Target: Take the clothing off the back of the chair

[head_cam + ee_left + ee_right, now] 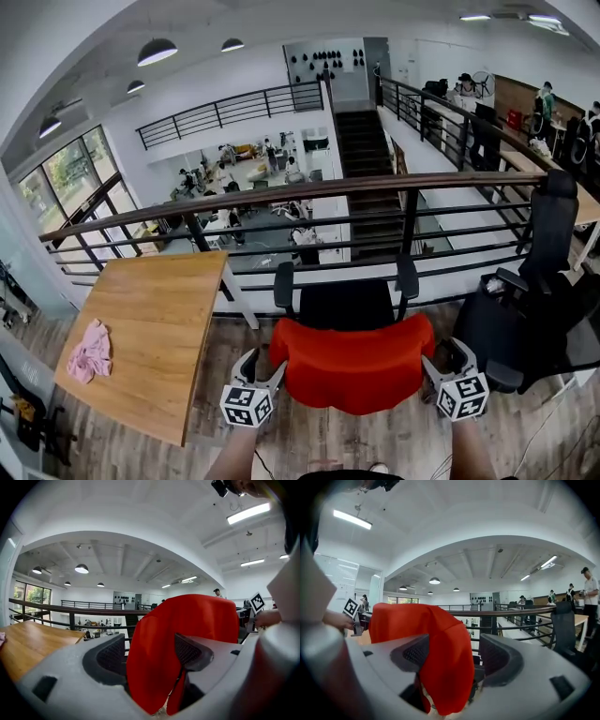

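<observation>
A red garment (352,361) is draped over the back of a black chair (345,305) just in front of me. My left gripper (263,364) is at the garment's left end and my right gripper (439,362) at its right end. In the left gripper view the red garment (187,616) hangs between the wide-set jaws of the left gripper (152,656), and the pads do not squeeze it. The right gripper view shows the same: the red garment (401,620) lies between the spread jaws of the right gripper (454,656), loose. Both grippers are open.
A wooden table (155,309) stands at the left with a pink cloth (90,352) on it. A second black office chair (534,309) stands close on the right. A dark railing (328,192) runs across behind the chair, above a lower floor.
</observation>
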{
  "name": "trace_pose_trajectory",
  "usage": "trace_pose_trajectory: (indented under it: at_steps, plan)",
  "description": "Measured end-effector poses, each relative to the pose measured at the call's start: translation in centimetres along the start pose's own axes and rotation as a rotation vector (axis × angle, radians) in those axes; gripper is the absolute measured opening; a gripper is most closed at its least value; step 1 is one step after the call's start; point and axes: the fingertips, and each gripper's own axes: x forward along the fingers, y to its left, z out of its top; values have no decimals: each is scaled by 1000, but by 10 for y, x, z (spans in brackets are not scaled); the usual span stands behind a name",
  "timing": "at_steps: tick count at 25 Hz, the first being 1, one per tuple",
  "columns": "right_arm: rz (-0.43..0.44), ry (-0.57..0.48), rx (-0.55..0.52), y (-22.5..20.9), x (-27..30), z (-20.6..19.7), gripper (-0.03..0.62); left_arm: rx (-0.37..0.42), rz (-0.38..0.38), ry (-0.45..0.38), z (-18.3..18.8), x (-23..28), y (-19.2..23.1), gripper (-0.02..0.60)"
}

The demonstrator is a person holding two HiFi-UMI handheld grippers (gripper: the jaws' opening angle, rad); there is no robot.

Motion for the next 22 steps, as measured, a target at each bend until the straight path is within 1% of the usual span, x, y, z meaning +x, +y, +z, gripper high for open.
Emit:
trace_pose_trajectory:
  at_steps: [1, 6, 10, 13, 16, 19, 21, 22]
  plan:
    - [9, 10, 4, 0, 5, -3, 333, 2, -6, 11, -3, 5, 0, 331]
    - [58, 56, 22, 0, 26, -17, 386, 10, -27, 62, -16, 27, -2, 333]
    - [92, 66, 47, 0, 38, -22, 410, -6, -38, 82, -25, 40, -2, 333]
    - [111, 68, 55, 1, 44, -23, 410, -21, -44, 81, -28, 47, 0, 331]
    - [133, 64, 43, 4, 49, -20, 389, -24, -56, 79, -27, 52, -1, 320]
    - [157, 56, 39, 11, 52, -17, 346, -20, -63, 77, -25, 53, -2, 299]
    - [172, 50, 41, 13, 54, -16, 299, -19, -65, 76, -24, 54, -2, 282]
    - [176, 46, 39, 14, 55, -15, 285, -18, -66, 76, -24, 55, -2, 278]
